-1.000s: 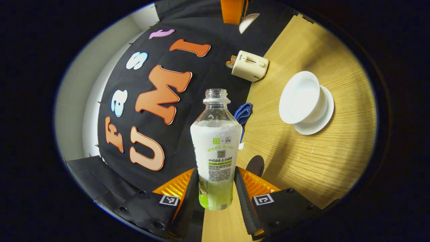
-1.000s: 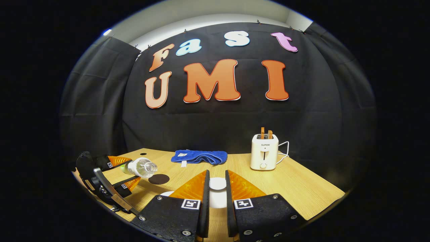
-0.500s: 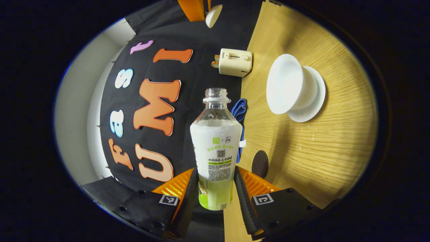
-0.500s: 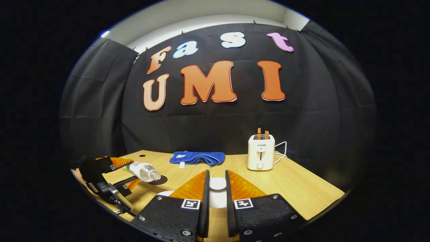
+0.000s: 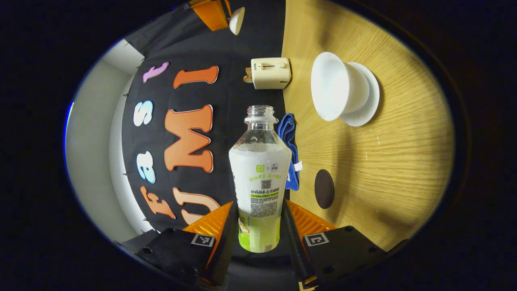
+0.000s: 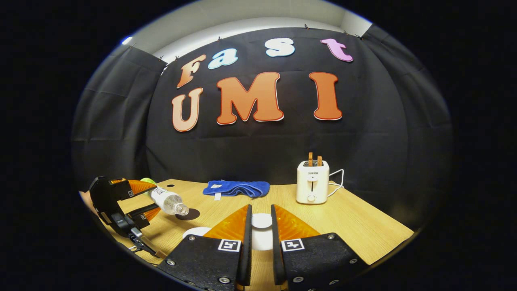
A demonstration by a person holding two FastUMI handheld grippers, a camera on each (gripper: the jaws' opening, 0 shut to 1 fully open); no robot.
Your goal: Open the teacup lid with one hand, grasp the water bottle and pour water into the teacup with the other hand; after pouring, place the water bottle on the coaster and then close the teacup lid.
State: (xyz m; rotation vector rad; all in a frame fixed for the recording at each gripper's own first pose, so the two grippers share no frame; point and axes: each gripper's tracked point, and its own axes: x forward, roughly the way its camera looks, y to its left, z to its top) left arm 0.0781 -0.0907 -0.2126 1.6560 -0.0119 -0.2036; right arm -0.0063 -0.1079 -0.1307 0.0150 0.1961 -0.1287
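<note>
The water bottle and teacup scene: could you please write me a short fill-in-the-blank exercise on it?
1. The left gripper holds the water bottle, whose cap is ____.
2. The right gripper holds the teacup ____.
3. The dark round coaster lies between the blue ____ and the table's near edge.

Missing words: off; lid; towel

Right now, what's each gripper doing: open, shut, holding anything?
Left gripper: shut on the water bottle, bottle tilted mouth-down over the table.
Right gripper: shut on the teacup lid, held off the cup.
</note>
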